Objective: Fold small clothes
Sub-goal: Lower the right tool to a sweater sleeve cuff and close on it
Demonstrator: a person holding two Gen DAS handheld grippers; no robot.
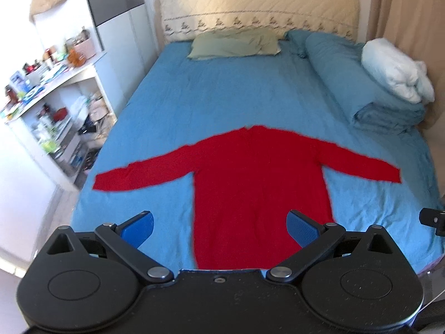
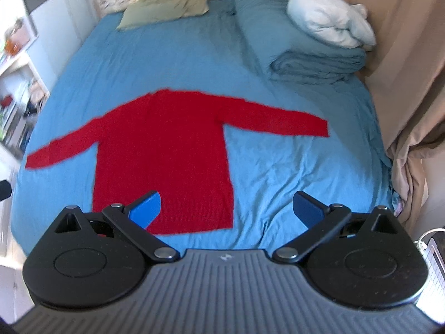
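The bed (image 1: 228, 89), with its blue sheet, takes up nearly the whole scene, and the red long-sleeved top (image 1: 258, 183) lies flat on its near half, both sleeves spread wide to the sides and the hem toward the cameras. The likeliest trouble is the soft sheet itself: a finger dipping for a sleeve or the hem could pinch the sheet along with the knit, dragging the top askew, and a sleeve lifted from the cuff alone would probably sag and twist rather than fold cleanly. The rolled blue duvet (image 2: 300, 53) with a white bundle (image 2: 331, 22) on top runs along the far right side, and the green pillow (image 1: 233, 43) sits at the head; both are well apart from the top and should not get in the way, though the right cuff reaches out toward the duvet side. The cluttered white shelf (image 1: 52, 103) stands beside the bed on the left, near the left cuff. The left gripper (image 1: 219, 226) hangs over the hem with jaws spread wide and empty; the right gripper (image 2: 226, 208) hovers above the hem's right corner, likewise spread and holding nothing
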